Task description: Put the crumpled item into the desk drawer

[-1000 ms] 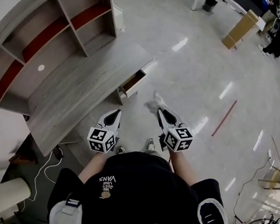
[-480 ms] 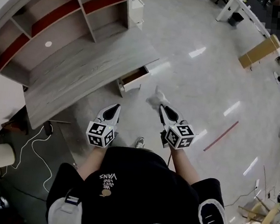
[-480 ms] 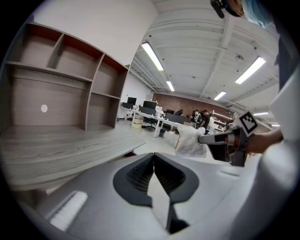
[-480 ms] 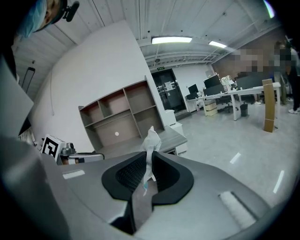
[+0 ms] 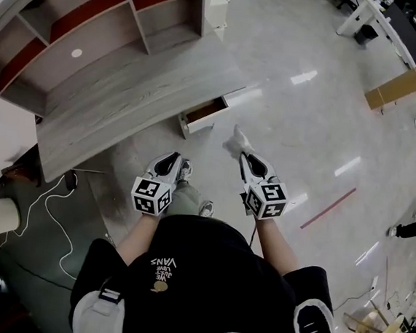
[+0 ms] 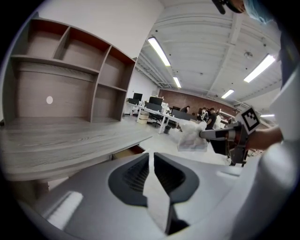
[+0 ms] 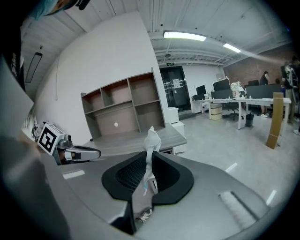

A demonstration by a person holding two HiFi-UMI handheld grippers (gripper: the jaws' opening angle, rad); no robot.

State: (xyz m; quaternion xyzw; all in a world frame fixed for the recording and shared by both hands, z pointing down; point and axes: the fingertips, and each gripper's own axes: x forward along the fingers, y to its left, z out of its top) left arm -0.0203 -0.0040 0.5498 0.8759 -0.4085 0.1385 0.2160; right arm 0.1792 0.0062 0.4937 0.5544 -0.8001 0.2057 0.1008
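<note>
Hidden bits first. The drawer (image 5: 202, 115) is open, but the head view shows only a brown sliver of the inside behind its white front, so the contents are unreadable. In the right gripper view I can't pick the drawer out cleanly past the claw body. The lower part of the crumpled item (image 5: 235, 139) is buried between the pads. The person's dark shirt (image 5: 205, 272) blocks the bottom of the head view. The left claw (image 5: 172, 159) tips overlap a shoe (image 5: 185, 170) there.

The right claw (image 5: 241, 154) is pinching the crumpled item, a white wad. In the right gripper view its long axis runs along the jaw gap. The free end pokes out past the tips and a thin tail hangs back toward the camera. In the head view the free end points up-left in frame, toward the drawer. It's held off the floor (image 5: 307, 120), near the drawer but apart from it.

The left claw's jaws are pressed together with nothing in them. It's held beside the right claw, not touching it.

Around:
- Wood-grain surface (image 5: 126, 103), with the drawer under its right end.
- Open shelf unit (image 5: 98, 12) on top, with red panels inside.
- White cable (image 5: 55, 195) on the floor at left.
- Red strip (image 5: 328, 208) on the floor at right.
- Cardboard slab (image 5: 398, 87) at far right.

Between item and drawer the head view shows just glossy floor.
</note>
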